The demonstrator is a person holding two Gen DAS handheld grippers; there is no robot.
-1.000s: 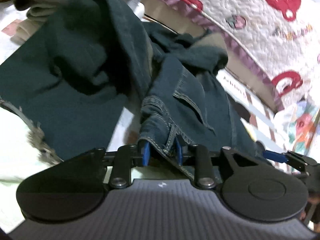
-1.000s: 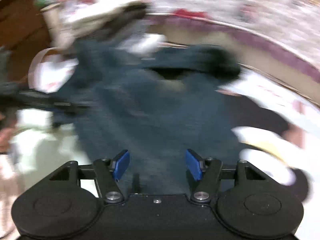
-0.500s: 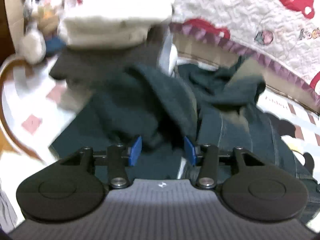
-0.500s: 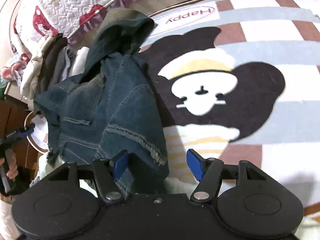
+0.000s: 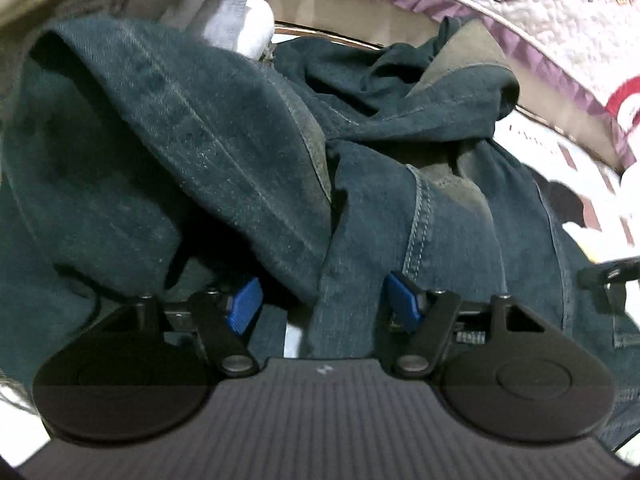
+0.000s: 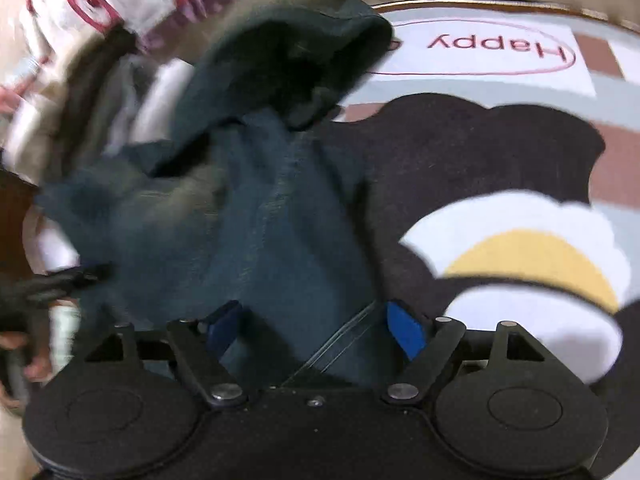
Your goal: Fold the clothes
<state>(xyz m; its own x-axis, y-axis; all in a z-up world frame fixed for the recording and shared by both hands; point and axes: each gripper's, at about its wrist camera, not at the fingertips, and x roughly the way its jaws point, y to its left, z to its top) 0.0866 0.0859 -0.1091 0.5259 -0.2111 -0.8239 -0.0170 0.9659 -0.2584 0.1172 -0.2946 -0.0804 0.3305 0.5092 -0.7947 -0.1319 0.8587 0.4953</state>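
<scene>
Dark blue jeans lie crumpled in a heap, filling most of the left wrist view, with a leg seam running down the middle. My left gripper is open, its blue pads on either side of a hanging fold of denim, not closed on it. In the right wrist view the same jeans lie on a cartoon-print mat. My right gripper is open, low over the near end of the denim, which lies between its fingers.
A quilted white bedcover with red prints and a purple border runs along the back. Other clothes, beige and white, are piled behind the jeans. A person's hand on the other gripper's handle shows at the left of the right wrist view.
My left gripper let go of the jeans' waistband, opened wide and moved in close over the heap. My right gripper stayed open and came nearer to the denim's near end.
</scene>
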